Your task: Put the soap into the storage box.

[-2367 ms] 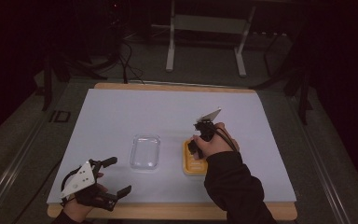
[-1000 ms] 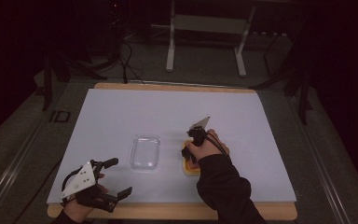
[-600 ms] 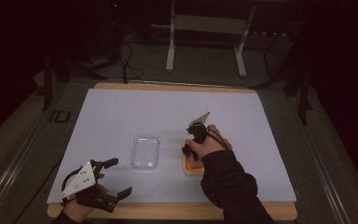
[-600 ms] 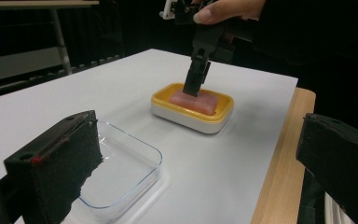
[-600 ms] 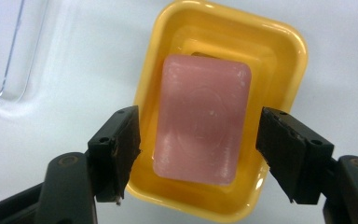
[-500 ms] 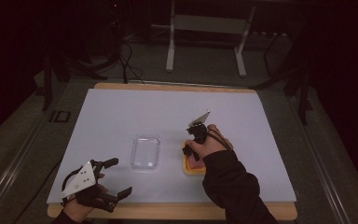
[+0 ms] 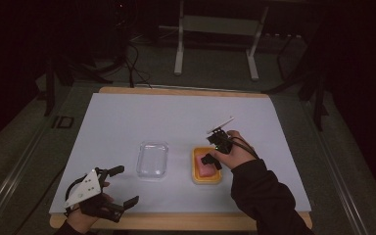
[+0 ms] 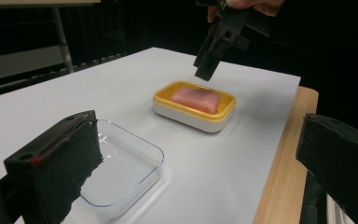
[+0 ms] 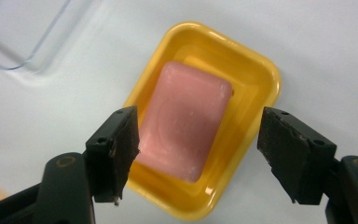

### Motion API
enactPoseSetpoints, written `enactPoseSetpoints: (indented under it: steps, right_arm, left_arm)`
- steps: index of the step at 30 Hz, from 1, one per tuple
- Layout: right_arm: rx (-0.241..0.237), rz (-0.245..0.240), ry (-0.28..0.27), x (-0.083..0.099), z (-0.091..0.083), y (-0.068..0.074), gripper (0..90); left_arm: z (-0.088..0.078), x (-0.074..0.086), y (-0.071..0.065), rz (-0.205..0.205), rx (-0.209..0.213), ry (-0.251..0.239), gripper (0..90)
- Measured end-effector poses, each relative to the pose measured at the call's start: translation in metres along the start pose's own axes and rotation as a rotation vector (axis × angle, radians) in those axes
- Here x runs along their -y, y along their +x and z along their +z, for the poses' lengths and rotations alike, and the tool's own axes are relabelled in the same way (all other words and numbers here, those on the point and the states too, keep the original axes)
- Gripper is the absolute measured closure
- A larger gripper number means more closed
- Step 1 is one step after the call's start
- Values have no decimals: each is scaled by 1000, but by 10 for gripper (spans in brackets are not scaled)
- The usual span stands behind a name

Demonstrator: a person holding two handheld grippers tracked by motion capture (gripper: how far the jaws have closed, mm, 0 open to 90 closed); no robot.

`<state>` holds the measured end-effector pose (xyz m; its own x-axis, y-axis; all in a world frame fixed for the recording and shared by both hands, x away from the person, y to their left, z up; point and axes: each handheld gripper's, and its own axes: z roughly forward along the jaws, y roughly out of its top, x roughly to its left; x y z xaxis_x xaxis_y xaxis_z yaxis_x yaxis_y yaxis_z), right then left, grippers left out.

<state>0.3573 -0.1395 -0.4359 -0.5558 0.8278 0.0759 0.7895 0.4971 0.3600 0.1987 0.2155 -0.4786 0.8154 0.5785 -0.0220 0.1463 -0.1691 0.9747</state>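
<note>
A pink bar of soap lies in a yellow soap dish on the white table sheet. My right gripper hovers just above it, pointing down. Its jaws have just been opening and stand apart on either side of the bar, touching nothing. In the high view the right gripper is over the dish right of centre. My left gripper rests at the front left edge, open and empty. The left gripper view shows the dish, the soap and the right gripper above them.
A clear rectangular plastic tray lies just left of the dish, also seen as the clear tray close to my left jaws. The wooden table edge runs along the front. Table legs and cables stand on the floor beyond.
My right gripper has lifted a little off the soap dish and its jaws stand wider. The soap stays in the dish. The left gripper has not moved.
</note>
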Motion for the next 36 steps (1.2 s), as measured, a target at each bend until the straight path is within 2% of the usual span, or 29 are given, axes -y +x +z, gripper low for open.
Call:
enactPoseSetpoints:
  steps: [1,3,4,7,9,10,11,13,14,16,17,21,23,26,27,31,36]
  right_arm:
    - [-24,-43,-53,4,-4,-6,287]
    - [-30,-49,-68,6,-6,-9,288]
    - [-35,-106,-129,11,-10,-15,284]
    - [-62,-128,-185,18,-14,-23,285]
    - [-76,-125,-203,21,-16,-27,285]
    - [-87,-125,-251,28,-18,-34,285]
    - [-89,-124,-268,30,-18,-37,285]
    - [-87,-118,-286,33,-18,-40,285]
    - [-80,-115,-329,41,-18,-47,285]
    - [-72,-110,-362,48,-18,-53,285]
    - [-72,-110,-362,48,-18,-53,285]
    - [-70,-104,-420,63,-20,-65,284]
    - [-64,-85,-448,74,-22,-70,285]
    - [-61,-83,-459,77,-23,-72,284]
    - [-54,-64,-483,86,-23,-75,284]
    - [-40,-35,-483,99,-21,-80,284]
    - [-26,-10,-521,113,-19,-86,270]
  left_arm:
    - [0,0,0,0,0,2,2]
    - [0,0,0,0,-2,3,2]
    - [-1,0,0,-1,0,2,2]
    - [-1,1,-1,1,-2,2,2]
    - [-1,1,-1,3,-4,3,2]
    - [-1,1,-1,3,-6,3,2]
    - [-1,1,-1,3,-6,3,2]
    - [-1,1,-1,5,-7,6,2]
    - [-1,1,-1,5,-8,7,2]
    - [-1,2,-1,2,-10,8,2]
    - [-1,2,-1,2,-11,9,2]
    - [0,2,0,4,-14,13,2]
    - [0,2,0,0,-17,12,2]
    - [0,2,0,2,-16,14,2]
    - [0,2,0,4,-13,16,2]
    - [1,2,-1,7,-13,18,2]
    - [0,2,0,6,-14,15,2]
